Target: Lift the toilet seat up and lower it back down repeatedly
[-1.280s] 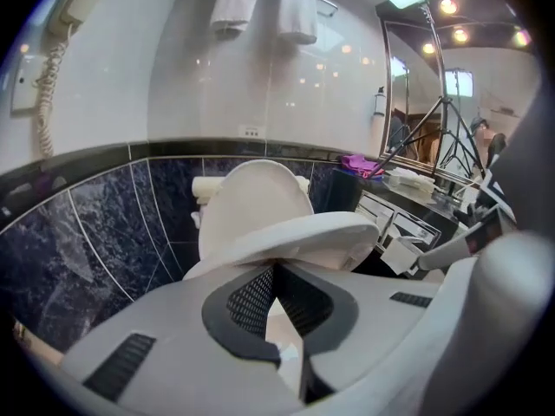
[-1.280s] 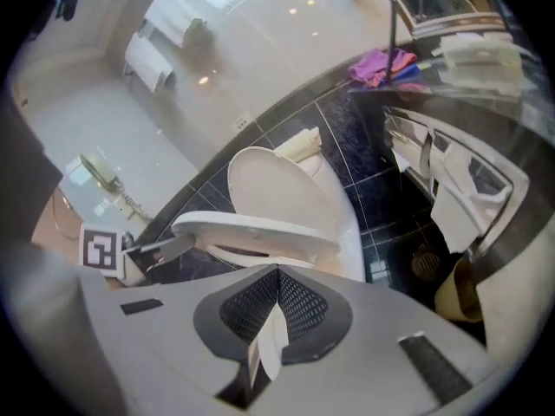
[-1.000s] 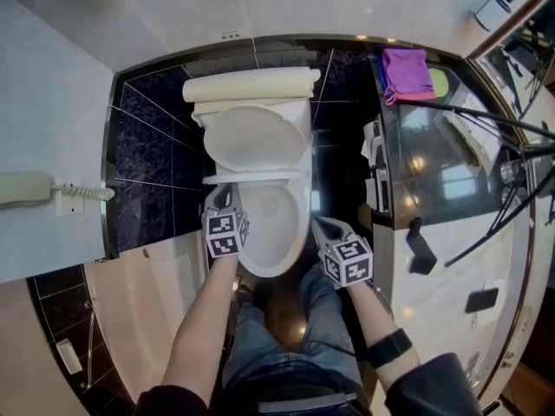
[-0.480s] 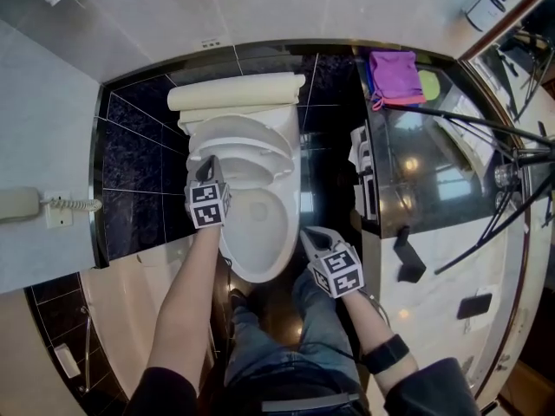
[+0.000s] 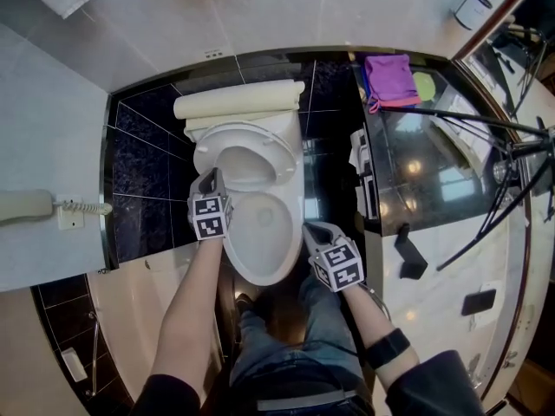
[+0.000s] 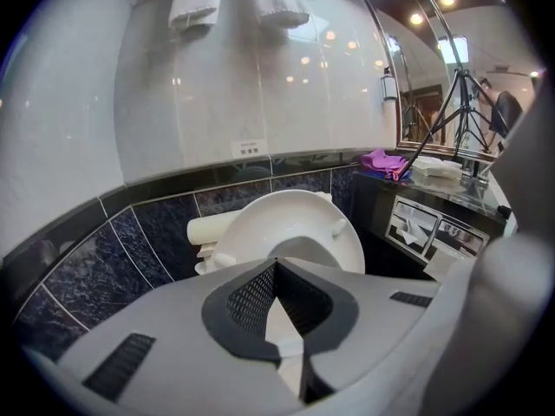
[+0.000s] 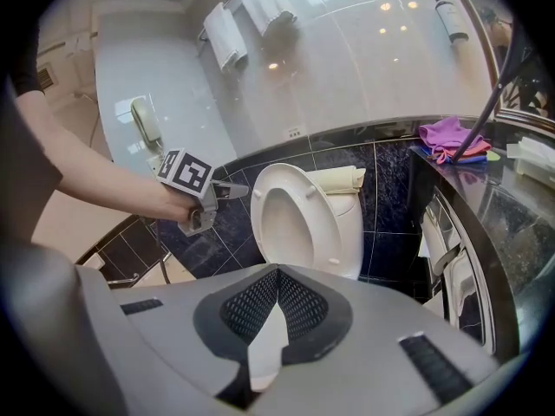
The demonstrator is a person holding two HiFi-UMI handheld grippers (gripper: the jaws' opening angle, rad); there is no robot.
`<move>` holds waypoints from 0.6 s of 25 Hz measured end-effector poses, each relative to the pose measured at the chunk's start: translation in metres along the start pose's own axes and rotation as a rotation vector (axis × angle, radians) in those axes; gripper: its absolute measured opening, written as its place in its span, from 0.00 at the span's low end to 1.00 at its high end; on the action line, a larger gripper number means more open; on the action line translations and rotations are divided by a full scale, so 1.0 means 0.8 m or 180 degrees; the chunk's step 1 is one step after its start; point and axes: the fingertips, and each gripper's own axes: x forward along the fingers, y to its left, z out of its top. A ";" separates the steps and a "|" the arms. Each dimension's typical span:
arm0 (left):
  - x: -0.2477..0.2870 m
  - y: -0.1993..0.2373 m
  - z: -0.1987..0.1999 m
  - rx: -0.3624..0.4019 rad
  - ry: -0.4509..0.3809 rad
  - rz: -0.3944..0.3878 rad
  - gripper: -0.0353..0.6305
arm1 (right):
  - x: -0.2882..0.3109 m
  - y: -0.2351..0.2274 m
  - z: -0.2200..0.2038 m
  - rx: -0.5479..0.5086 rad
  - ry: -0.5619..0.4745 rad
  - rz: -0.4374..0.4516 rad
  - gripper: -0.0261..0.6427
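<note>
The white toilet's seat (image 5: 251,134) stands raised, leaning back toward the cream tank (image 5: 238,102), and the bowl's rim (image 5: 290,241) lies bare. My left gripper (image 5: 208,177) is shut at the seat's left edge; whether it touches the seat I cannot tell. The right gripper view shows the left gripper's tips (image 7: 236,191) just beside the upright seat ring (image 7: 329,232). In the left gripper view the seat's underside (image 6: 260,224) with its bumpers fills the middle. My right gripper (image 5: 312,229) is shut, holds nothing, and hangs off the bowl's right side.
A black glossy counter (image 5: 434,172) stands right of the toilet, with a purple cloth (image 5: 388,76) at its back and tripod legs (image 5: 460,115) across it. A wall phone (image 5: 26,204) hangs at the left. The person's jeans-clad legs (image 5: 295,345) are in front of the bowl.
The seat has swung from partway up to fully raised against the tank. My left gripper has moved with it toward the tank. The right gripper has stayed by the bowl.
</note>
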 end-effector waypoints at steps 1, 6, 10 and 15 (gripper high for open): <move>-0.008 -0.002 0.001 0.0009 0.0002 -0.0013 0.04 | -0.001 0.002 0.004 -0.0001 -0.0021 -0.0017 0.06; -0.063 -0.014 0.008 0.0101 -0.0014 -0.0142 0.04 | -0.014 0.017 0.019 -0.0037 -0.0097 -0.0113 0.06; -0.125 -0.021 0.011 0.0097 -0.0085 -0.0266 0.04 | -0.037 0.041 0.033 -0.0097 -0.0165 -0.0196 0.06; -0.206 -0.022 0.018 0.0064 -0.0235 -0.0430 0.04 | -0.071 0.073 0.043 -0.0187 -0.0243 -0.0351 0.06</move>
